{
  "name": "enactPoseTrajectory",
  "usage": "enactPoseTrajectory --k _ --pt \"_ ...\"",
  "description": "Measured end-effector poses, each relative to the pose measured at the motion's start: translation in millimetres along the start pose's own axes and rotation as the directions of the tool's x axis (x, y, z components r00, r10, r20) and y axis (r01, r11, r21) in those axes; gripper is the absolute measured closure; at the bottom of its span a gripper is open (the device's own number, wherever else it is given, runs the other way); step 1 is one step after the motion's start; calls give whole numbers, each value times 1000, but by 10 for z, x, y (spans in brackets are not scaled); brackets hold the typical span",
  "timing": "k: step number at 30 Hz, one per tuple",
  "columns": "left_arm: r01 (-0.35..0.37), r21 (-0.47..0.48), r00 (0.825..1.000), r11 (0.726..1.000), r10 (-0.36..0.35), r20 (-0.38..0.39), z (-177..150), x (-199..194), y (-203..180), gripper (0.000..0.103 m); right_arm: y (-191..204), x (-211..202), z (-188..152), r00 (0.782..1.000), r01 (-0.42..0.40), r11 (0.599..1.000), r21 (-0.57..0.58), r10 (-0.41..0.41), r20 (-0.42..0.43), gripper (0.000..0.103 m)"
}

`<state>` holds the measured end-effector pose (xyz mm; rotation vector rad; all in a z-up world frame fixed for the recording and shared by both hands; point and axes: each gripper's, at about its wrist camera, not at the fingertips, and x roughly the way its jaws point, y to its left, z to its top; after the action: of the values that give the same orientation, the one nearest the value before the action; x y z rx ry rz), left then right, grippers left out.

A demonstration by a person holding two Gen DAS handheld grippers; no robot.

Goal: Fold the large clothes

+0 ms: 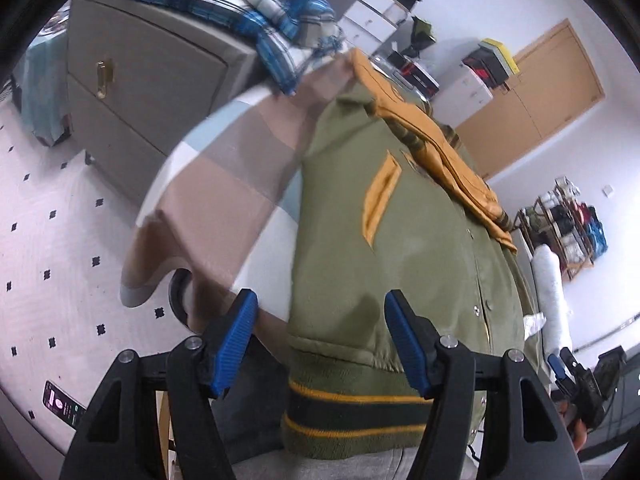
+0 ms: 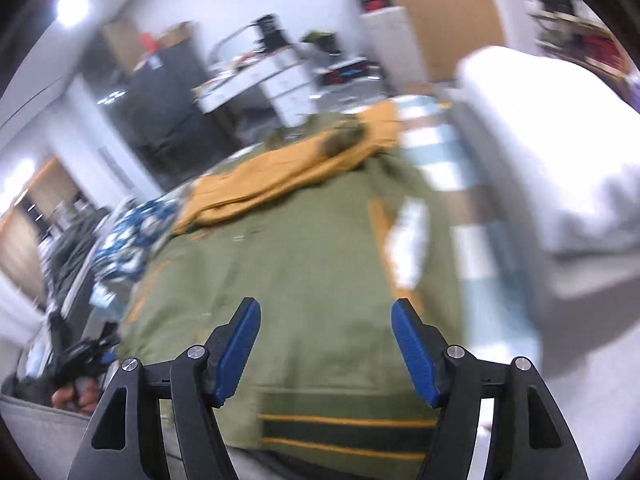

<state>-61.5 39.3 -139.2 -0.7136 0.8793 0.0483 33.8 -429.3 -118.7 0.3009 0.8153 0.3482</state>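
Lying flat on a checked tablecloth (image 1: 224, 168), an olive green jacket (image 1: 400, 240) with mustard sleeves (image 1: 436, 148) folded across its chest is seen from its striped hem (image 1: 352, 404). The left gripper (image 1: 320, 340) and right gripper (image 2: 326, 344) are both held wide open above the hem, with nothing gripped. The right view is blurred. If only the top layer is pinched at the hem, the fold could be pulled crooked, and the loose sleeves may be shaken out of place.
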Motion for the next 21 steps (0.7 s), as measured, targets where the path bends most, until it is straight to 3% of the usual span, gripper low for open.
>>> enactPoseTrajectory --k 2,4,6,8,12,16,19,20,21 --pt "-31 52 1000 998 31 -1 -41 -20 -85 42 -204 -25 -43 998 55 998 40 -55 -8 35" --pt "-10 68 1000 998 12 -20 -62 -49 -86 42 -359 -1 -66 998 66 995 81 -64 -23 35" --pt "35 85 999 996 -32 -36 -92 -68 -124 43 -475 62 -96 997 57 990 125 -50 -58 34" --pt "9 128 1000 992 -6 -21 -108 -60 -162 44 -552 175 -139 995 29 987 155 -14 -94 34" --pt "-12 101 1000 995 12 -8 -81 -37 -102 61 -577 377 -179 991 -2 988 153 23 -134 32" --pt "-59 99 998 993 57 23 -100 -23 -110 80 -525 396 -140 993 -19 993 120 33 -114 35" --pt "-68 124 996 990 60 62 -117 -67 -189 88 -467 457 -130 993 -36 993 109 47 -105 67" --pt "-53 127 996 990 44 74 -111 -102 -209 89 -459 460 -134 994 -37 994 103 47 -96 84" --pt "-40 126 996 991 30 83 -99 -129 -222 92 -449 437 -128 995 -50 994 94 58 -79 86"
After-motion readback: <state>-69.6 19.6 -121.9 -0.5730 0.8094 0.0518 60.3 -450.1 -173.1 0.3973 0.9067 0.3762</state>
